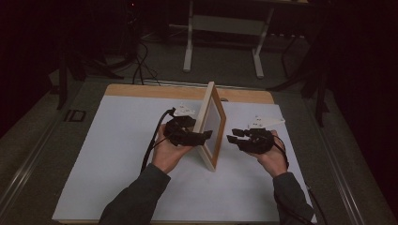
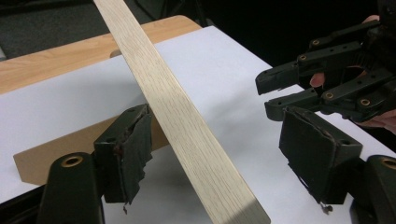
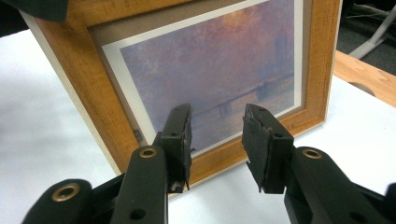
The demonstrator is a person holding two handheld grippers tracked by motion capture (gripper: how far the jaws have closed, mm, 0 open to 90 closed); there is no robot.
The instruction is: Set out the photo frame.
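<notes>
A light oak picture frame holding a hazy purple-and-orange landscape print point(image 1: 212, 125) stands on edge at the centre of the high view, on a white sheet point(image 1: 117, 154) that covers a pale wooden tabletop point(image 1: 141, 90). No brand, label or legible writing shows on the frame, the print or the grippers; in the right gripper view the print point(image 3: 219, 60) shows a faint bridge line under a glowing sky, too blurred for any signature.

The left gripper point(image 1: 202, 137), black and two-jawed, sits just left of the frame in the high view. In the left gripper view its jaws stand apart on either side of the frame's pale side edge point(image 2: 182, 126), with a gap visible between each torn black pad and the wood, so it is open around the edge without pressing it. The brown backing board point(image 2: 42, 158) peeks out at lower left, mostly hidden behind the left jaw.

The right gripper point(image 1: 233, 136) hovers just right of the frame, facing the glass. Its jaws are parted with nothing between them, close to the frame's lower rail point(image 3: 229, 156) but apart from it.

The frame's top is cut off in both gripper views, and the room beyond the table is too dark to read.
</notes>
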